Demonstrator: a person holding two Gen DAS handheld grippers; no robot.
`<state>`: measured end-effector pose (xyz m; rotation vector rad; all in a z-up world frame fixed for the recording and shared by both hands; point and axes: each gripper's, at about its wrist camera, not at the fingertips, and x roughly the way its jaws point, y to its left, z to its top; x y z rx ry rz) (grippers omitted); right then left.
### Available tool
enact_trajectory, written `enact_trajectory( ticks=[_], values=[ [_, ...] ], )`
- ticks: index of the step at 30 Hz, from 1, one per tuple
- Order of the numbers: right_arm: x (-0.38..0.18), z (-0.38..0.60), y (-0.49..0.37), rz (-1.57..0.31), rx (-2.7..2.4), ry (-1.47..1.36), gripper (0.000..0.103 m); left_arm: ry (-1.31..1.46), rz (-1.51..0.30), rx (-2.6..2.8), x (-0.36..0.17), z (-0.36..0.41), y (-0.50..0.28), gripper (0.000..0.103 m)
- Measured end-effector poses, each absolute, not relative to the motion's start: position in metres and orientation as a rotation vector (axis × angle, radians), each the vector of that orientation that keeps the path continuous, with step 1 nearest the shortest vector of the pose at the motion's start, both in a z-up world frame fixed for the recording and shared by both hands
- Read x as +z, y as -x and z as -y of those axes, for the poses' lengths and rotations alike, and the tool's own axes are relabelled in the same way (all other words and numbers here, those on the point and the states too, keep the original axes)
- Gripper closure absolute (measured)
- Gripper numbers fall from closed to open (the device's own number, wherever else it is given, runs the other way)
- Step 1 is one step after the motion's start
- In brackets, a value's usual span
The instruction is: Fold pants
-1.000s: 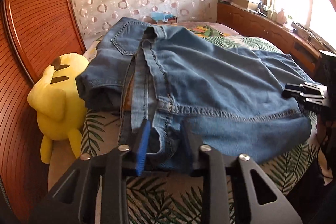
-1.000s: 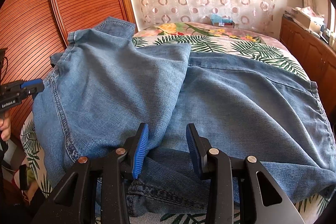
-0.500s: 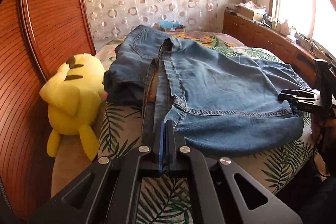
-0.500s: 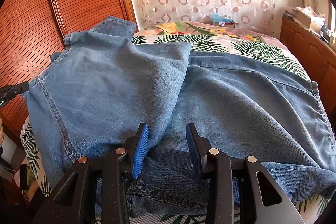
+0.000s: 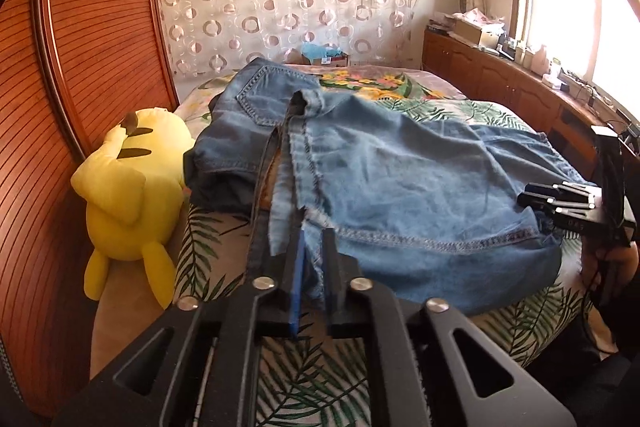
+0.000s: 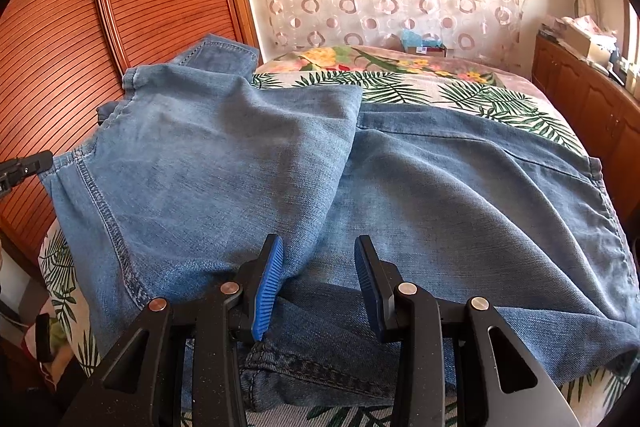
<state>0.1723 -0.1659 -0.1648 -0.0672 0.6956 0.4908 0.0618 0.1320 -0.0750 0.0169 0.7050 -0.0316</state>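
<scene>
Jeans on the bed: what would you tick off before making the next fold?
1. Jeans lying on the bed: ok.
2. Left gripper holding firmly: cannot tell; its jaws have just been opening, with a denim edge between them.
3. Right gripper free to grasp: ok; its jaws stand open over the denim.
4. Cloth smooth: not ok; it is wrinkled, with one part lapped over another.
5. Yellow plush toy out of the way: cannot tell; it lies right beside the jeans' edge.
</scene>
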Motion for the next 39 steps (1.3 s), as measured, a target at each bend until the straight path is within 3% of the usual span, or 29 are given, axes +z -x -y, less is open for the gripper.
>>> enact_trajectory(
  ticks=[4,6,8,9,10,19,23,39],
  values=[
    [-0.163,0.167,-0.169,-0.689,0.491,0.076,0.064,-0.005,-0.679,-0.067,-0.066,-0.121,-0.064,0.056],
    [-0.162,0.171,-0.168,-0.696,0.495,0.067,0.064,-0.013,-0.674,-0.077,-0.063,-0.114,-0.066,0.053],
    [-0.158,0.175,-0.163,-0.680,0.480,0.065,0.064,-0.027,-0.667,-0.078,-0.060,-0.105,-0.068,0.037],
    [-0.156,0.179,-0.160,-0.671,0.473,0.064,0.064,-0.028,-0.659,-0.085,-0.059,-0.102,-0.069,0.024],
    [-0.154,0.183,-0.157,-0.666,0.466,0.059,0.064,-0.027,-0.651,-0.098,-0.058,-0.097,-0.069,0.020],
    [-0.137,0.233,-0.132,-0.623,0.349,0.063,0.064,-0.050,-0.649,-0.165,-0.063,-0.057,-0.081,0.020],
    [-0.135,0.261,-0.123,-0.615,0.268,0.066,0.054,-0.058,-0.670,-0.186,-0.071,-0.042,-0.087,0.020],
    [-0.154,0.344,-0.134,-0.745,0.026,-0.003,0.053,-0.064,-0.729,-0.240,-0.095,-0.014,-0.092,0.020]
  ],
)
